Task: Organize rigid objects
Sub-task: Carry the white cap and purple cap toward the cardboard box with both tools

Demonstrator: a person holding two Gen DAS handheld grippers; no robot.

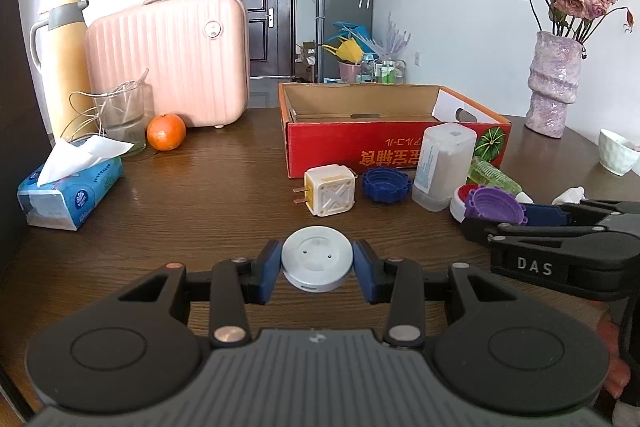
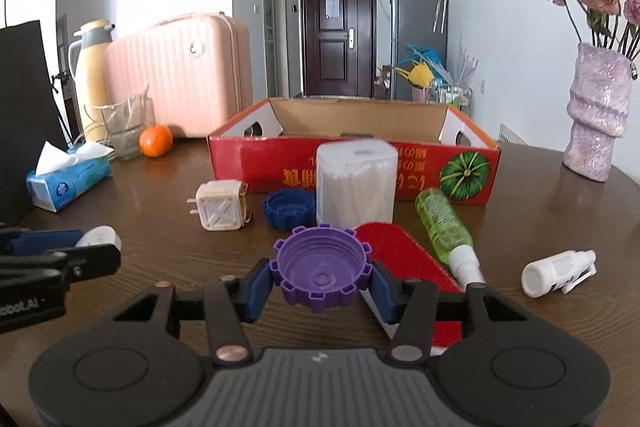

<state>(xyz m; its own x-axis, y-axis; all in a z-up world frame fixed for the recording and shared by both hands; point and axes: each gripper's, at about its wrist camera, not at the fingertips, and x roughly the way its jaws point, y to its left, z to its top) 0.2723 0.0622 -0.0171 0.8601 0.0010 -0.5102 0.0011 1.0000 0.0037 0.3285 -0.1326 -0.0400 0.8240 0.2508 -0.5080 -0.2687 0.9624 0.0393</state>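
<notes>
Standing between purple cap point(image 2: 322, 273) and red box point(image 2: 352, 163): clear container point(image 2: 356, 187).

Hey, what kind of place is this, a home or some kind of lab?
Most likely a lived-in flat: a wooden table in a room that opens onto a hallway with a dark front door and a grey fridge, with a pink suitcase and a vase of dried roses.

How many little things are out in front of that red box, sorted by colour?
White or pale grey: 4 – round grey disc, square plug adapter, frosted swab tub, small white bottle
Blue: 1 – ridged blue cap
Purple: 1 – ridged purple cap
Green: 1 – spray bottle
Red: 1 – bristly red pad
Total: 8
</notes>
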